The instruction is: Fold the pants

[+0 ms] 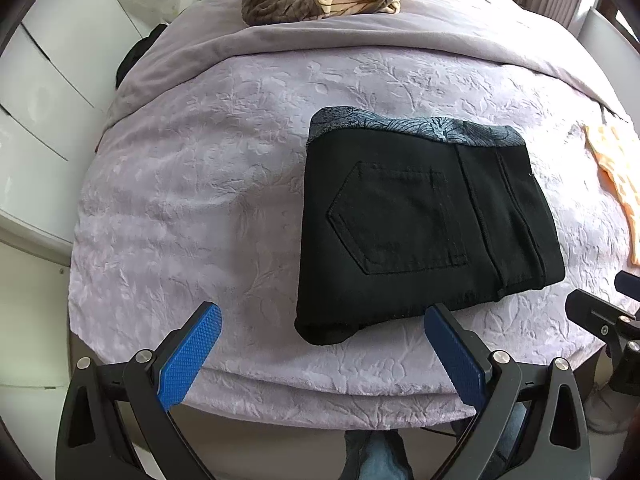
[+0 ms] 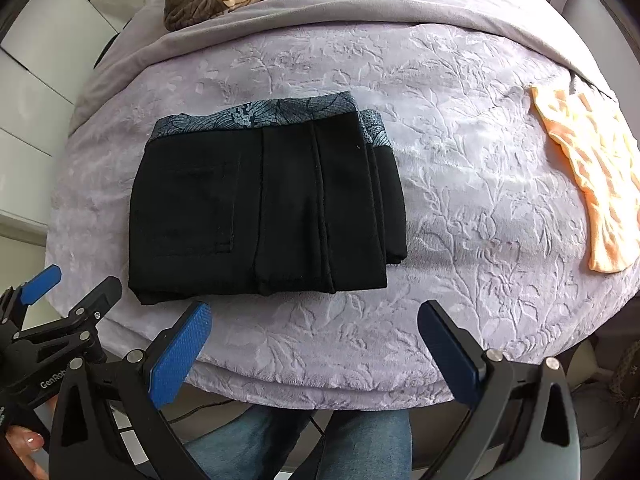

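From my remote station, the black pants (image 1: 424,228) lie folded into a compact rectangle on the lilac embossed bedspread (image 1: 200,184), patterned grey waistband lining turned toward the far side. My left gripper (image 1: 322,320) hangs just short of the near edge of the bed, jaws spread wide with nothing between the blue pads (image 1: 188,356); my right gripper (image 2: 314,316) is likewise wide apart and empty, clear of the cloth. Only the left wrist view shows the back pocket's stitched outline sharply. Only the right wrist view takes in the stacked fold layers at the bundle's right edge, most of the orange garment (image 2: 596,184) well apart to the right, and fingertips (image 2: 30,440) on the left tool's handle.
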Motion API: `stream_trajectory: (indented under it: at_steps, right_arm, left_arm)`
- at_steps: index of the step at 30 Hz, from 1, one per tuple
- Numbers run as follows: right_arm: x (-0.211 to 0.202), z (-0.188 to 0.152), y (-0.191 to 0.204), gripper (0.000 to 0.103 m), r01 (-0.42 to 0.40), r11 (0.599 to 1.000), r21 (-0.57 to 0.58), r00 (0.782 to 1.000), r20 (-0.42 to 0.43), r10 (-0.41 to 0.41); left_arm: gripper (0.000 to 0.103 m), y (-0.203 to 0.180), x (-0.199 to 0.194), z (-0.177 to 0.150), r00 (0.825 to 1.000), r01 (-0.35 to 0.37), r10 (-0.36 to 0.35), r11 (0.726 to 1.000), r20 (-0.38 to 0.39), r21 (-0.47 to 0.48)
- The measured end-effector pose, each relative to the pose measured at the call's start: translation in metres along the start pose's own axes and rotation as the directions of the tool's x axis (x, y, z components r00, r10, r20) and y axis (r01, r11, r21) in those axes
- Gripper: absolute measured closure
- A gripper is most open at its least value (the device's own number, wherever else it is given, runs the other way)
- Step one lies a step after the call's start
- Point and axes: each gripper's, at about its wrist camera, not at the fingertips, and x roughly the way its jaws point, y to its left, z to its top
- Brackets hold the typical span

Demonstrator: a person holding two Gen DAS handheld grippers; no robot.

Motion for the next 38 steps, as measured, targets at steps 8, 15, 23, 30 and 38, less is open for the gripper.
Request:
stream_trajectory:
  at_steps: [8, 15, 23, 30, 38]
  right_arm:
    - [-0.0015, -0.0055, 0.0008, 0.0, 0.014, 1.0, -0.001, 1.0, -0.001, -0.014]
    - [0.0006, -0.0079, 0.0026, 0.0, 0.017, 1.0, -0.004, 1.0, -0.005, -0.017]
    - [0.0019, -0.0087, 0.0044, 0.0, 0.022, 1.0, -0.011, 1.0, -0.008, -0.022]
    - [0.0031, -0.0075, 0.0053, 0.0, 0.022, 1.0, -0.019, 1.0, -0.01, -0.022]
    - [0.004, -0.0066, 0.0054, 0.0, 0.03, 0.999, -0.025, 0.999, -0.014, -0.03]
  left_arm:
    - [0.001, 0.0003, -0.0002, -0.0026, 1.0, 0.008, -0.008, 1.0, -0.012, -0.011]
    - [0.001, 0.0017, 0.0016, -0.0021, 1.0, 0.009, -0.009, 1.0, -0.019, -0.022]
    - [0.001, 0.0007, 0.0023, -0.0022, 0.999, 0.029, -0.029, 1.0, -0.02, -0.012]
    - [0.001, -0.0019, 0.0031, -0.0023, 1.0, 0.021, -0.022, 1.0, -0.019, -0.019]
    - [0.001, -0.0002, 0.0018, -0.0011, 1.0, 0.03, -0.03, 0.999, -0.003, -0.028]
